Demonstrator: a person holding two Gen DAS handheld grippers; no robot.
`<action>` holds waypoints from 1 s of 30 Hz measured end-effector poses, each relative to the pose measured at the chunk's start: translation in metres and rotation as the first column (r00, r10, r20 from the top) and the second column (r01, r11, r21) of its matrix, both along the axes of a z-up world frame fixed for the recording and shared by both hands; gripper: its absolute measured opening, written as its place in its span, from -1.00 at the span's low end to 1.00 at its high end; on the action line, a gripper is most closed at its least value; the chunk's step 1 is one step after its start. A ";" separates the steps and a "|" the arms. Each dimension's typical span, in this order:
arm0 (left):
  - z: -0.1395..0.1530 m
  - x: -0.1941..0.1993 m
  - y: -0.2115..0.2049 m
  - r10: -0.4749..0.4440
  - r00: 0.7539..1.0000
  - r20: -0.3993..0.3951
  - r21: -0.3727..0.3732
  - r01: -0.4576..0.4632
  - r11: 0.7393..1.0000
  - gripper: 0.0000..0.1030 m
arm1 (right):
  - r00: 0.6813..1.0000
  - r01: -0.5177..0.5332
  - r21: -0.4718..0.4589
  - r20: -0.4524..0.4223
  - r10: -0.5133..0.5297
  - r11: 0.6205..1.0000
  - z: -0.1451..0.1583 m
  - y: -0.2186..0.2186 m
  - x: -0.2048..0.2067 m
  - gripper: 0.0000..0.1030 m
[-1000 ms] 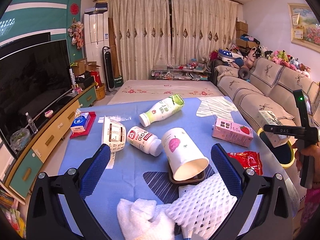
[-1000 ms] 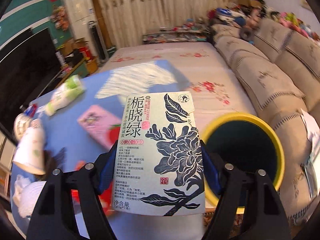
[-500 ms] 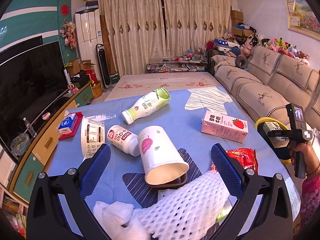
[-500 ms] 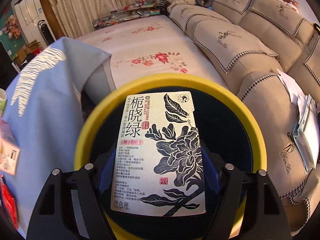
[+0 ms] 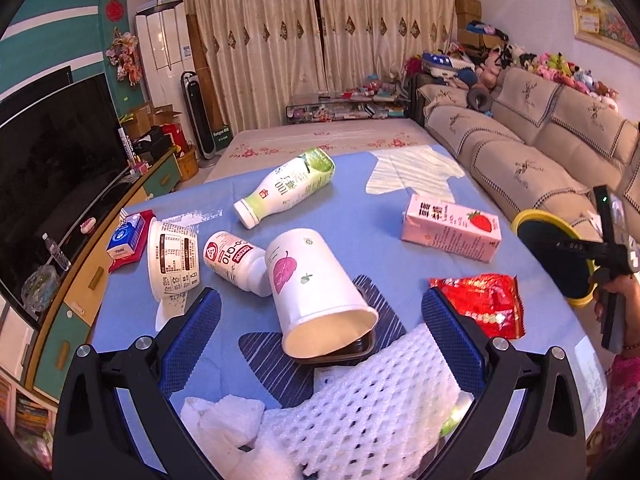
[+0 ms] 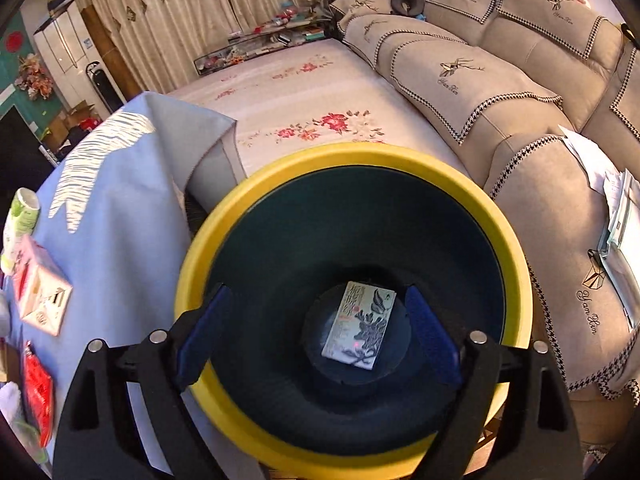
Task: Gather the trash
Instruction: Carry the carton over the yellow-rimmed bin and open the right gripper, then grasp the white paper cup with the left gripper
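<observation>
My right gripper (image 6: 316, 320) is open and empty above a yellow-rimmed dark bin (image 6: 360, 156). A tea carton with a black flower print (image 6: 360, 324) lies at the bin's bottom. My left gripper (image 5: 320, 320) is open and empty over a blue-clothed table (image 5: 360, 208). Ahead of it lie a tipped paper cup (image 5: 312, 280) on a black lid, a small white bottle (image 5: 232, 256), a green-white bottle (image 5: 288, 188), a noodle tub (image 5: 172, 256), a pink strawberry milk carton (image 5: 452, 228), a red wrapper (image 5: 484, 304), white foam netting (image 5: 360, 408) and tissue (image 5: 224, 424).
The bin (image 5: 560, 256) stands off the table's right edge, with the right gripper (image 5: 612, 248) over it. A beige sofa (image 6: 520, 80) runs along the right. A TV and cabinet (image 5: 48, 184) line the left. A tissue pack (image 5: 126, 232) lies at the table's left.
My right gripper has opened and the tea carton has dropped to the bottom of the bin. My left gripper has shifted slightly over the table and stays open.
</observation>
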State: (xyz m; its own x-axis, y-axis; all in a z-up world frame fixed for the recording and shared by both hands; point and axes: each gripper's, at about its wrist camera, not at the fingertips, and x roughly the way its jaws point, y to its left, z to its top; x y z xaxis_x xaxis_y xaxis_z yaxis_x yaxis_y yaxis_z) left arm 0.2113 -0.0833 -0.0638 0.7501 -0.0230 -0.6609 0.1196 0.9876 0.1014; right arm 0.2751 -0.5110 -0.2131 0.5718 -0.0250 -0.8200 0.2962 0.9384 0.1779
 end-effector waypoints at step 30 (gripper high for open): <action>-0.019 0.012 0.020 -0.069 0.998 -0.013 0.029 0.069 0.997 -0.93 | 0.993 -0.074 0.045 0.091 0.069 0.996 0.029 0.031 -0.032 0.65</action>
State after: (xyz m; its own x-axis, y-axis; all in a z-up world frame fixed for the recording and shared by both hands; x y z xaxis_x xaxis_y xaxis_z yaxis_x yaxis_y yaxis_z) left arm 0.2231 -0.0638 -0.0831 0.7397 -0.0550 -0.6707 0.1890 0.9735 0.1287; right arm 0.2427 -0.4799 -0.1839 0.6420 0.0566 -0.7646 0.2096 0.9463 0.2461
